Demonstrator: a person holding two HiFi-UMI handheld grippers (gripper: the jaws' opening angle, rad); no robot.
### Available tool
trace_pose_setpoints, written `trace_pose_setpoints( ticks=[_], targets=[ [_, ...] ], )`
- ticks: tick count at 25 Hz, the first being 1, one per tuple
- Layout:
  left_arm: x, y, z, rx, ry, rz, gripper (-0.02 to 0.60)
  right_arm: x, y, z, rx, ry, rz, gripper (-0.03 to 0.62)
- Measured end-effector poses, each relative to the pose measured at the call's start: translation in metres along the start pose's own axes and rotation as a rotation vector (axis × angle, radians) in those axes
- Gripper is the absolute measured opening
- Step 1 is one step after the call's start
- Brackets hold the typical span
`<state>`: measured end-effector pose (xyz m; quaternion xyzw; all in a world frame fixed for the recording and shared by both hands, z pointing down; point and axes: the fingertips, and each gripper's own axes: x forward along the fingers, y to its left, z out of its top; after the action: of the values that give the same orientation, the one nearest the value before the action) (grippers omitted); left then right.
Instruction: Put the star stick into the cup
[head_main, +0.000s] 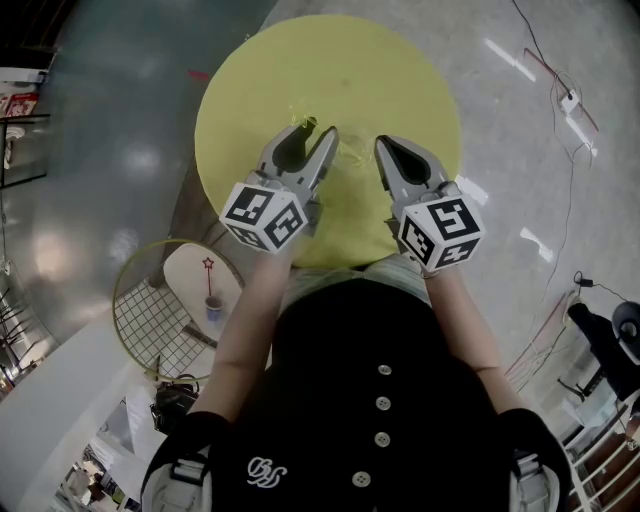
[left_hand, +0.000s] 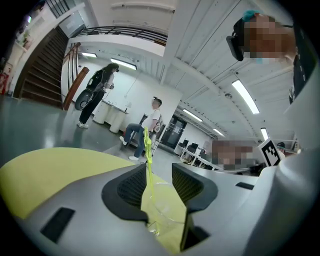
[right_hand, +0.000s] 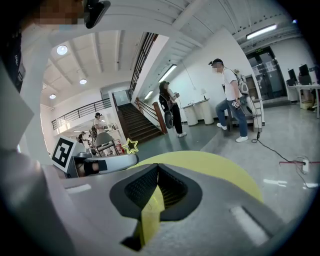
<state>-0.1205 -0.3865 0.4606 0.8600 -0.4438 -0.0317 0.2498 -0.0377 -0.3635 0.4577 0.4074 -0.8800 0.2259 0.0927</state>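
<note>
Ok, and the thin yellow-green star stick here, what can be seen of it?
The star stick is thin, translucent yellow-green and plastic-looking, topped by an outlined star. It stands almost upright, its lower end in the clear plastic cup on the round yellow table. It rises between the open jaws of the left gripper, close to one pad; whether they touch cannot be told.

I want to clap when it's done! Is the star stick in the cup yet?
It looks nearly finished. Done: the star stick stands in the clear cup on the yellow table. In hand: nothing; the left hand-held gripper has its jaws apart around the stick, not pressing it, and the right hand-held gripper is shut and empty. Left: only drawing the left one away.
</note>
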Motion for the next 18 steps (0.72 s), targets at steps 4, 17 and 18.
trace_pose_setpoints(
  ticks=[4, 17, 18],
  targets=[
    [-0.006, 0.000, 0.003, 0.003, -0.009, 0.017, 0.146, -0.001, 0.003, 0.001, -0.007, -0.001, 0.004, 0.003],
    [-0.040, -0.017, 0.016, 0.009, -0.042, 0.061, 0.144, -0.010, 0.018, 0.018, -0.069, -0.014, 0.051, 0.003],
    [-0.040, -0.019, 0.014, 0.007, -0.037, 0.054, 0.144, -0.011, 0.020, 0.018, -0.070, -0.016, 0.051, 0.003]
  ],
)
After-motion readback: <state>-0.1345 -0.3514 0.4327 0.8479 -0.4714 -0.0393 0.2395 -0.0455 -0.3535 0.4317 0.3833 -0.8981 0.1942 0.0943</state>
